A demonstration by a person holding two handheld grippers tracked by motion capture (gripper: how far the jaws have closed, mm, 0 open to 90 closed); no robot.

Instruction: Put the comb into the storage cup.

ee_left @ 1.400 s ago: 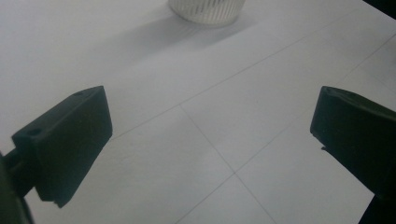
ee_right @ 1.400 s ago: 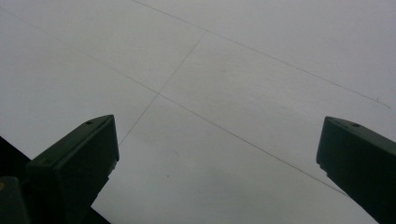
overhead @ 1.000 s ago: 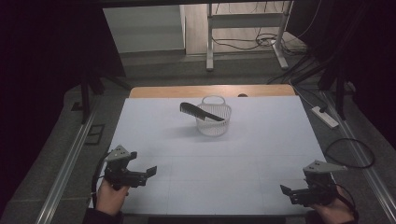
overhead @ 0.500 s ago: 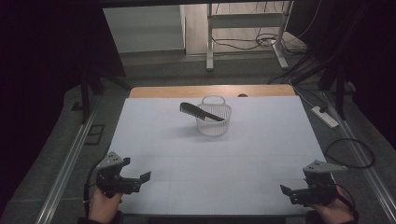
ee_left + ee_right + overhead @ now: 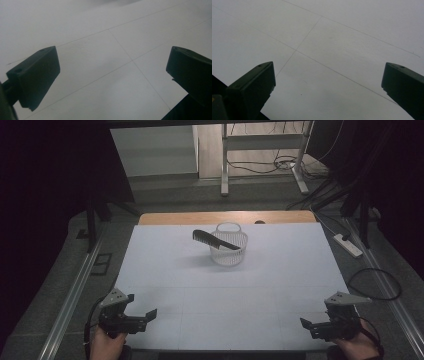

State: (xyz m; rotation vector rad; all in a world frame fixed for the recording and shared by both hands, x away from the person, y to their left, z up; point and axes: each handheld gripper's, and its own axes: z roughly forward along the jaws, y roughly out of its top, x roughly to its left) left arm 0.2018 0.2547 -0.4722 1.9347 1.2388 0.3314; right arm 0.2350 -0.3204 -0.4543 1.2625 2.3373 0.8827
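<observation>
No legible brand, label or writing on any surface. White bench [image 5: 235,290] ruled with faint thin lines, a strip of bare wood along its far edge behind the basket; dark grey floor around, metal rails down both sides, a white frame stand [image 5: 260,157] and loose cables on the floor beyond the basket, a white power strip [image 5: 347,245] on the floor to the right of the basket. White wire basket [image 5: 229,251] upright toward the far middle of the bench, black comb [image 5: 215,240] lying tilted across its rim, toothed end sticking out to the left. Left gripper [image 5: 143,318] well short of the basket at the near left corner, jaws wide apart, holding nothing, bare bench between them. Right gripper [image 5: 309,326] well short of the basket at the near right corner, jaws likewise spread wide and empty over the bench.
</observation>
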